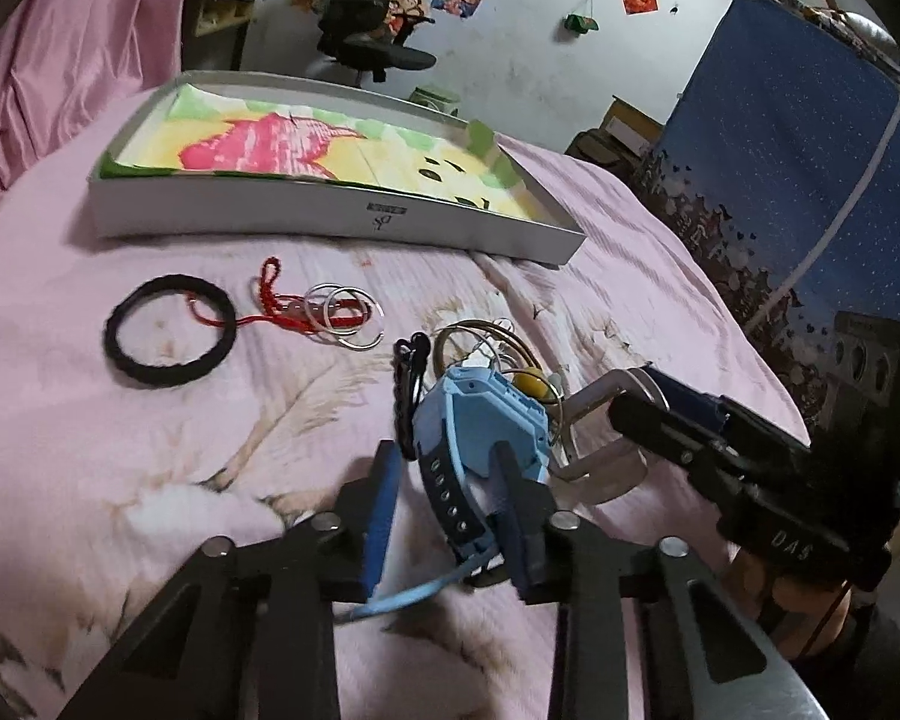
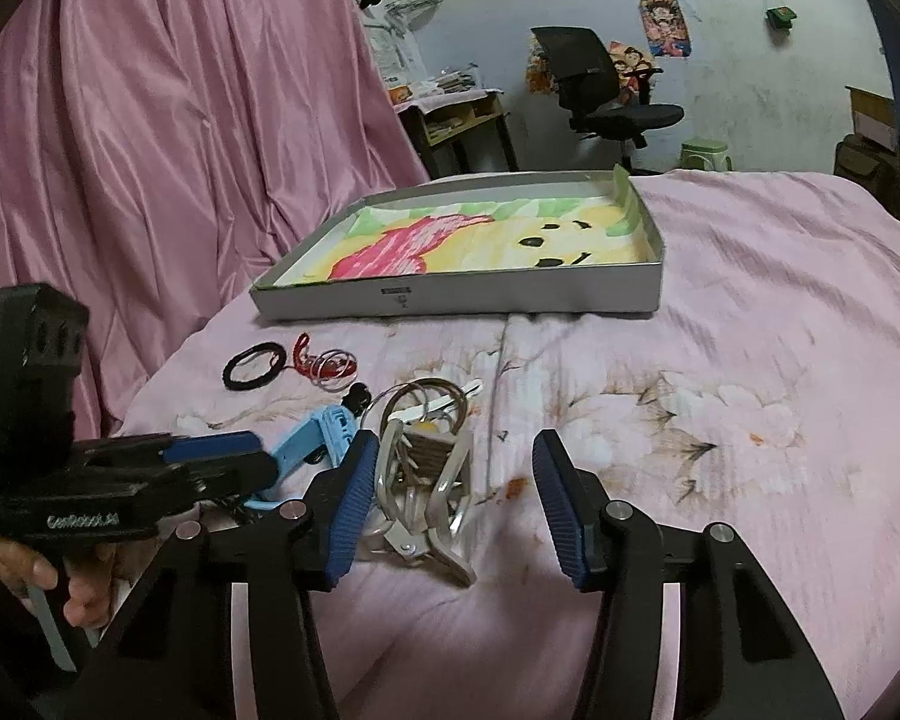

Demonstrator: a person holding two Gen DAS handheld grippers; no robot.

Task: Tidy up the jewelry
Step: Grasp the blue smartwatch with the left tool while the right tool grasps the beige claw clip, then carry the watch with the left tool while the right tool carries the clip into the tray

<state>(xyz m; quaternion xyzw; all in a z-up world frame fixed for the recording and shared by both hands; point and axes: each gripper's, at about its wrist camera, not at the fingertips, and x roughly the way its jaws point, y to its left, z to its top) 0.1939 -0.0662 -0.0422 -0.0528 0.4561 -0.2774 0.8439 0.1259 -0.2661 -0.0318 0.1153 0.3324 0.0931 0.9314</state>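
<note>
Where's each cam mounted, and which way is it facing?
Left wrist: on the left gripper, facing along its fingers to the blue watch between them; right gripper shows.
Right wrist: on the open right gripper, facing the grey hair claw; left gripper and hand show.
Shared: white box, black ring, pink bedcover.

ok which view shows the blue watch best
The left wrist view: the blue watch sits close and large between the left gripper fingers, with its case back and strap holes visible. The right wrist view shows only a small part of it, behind the left gripper.
</note>
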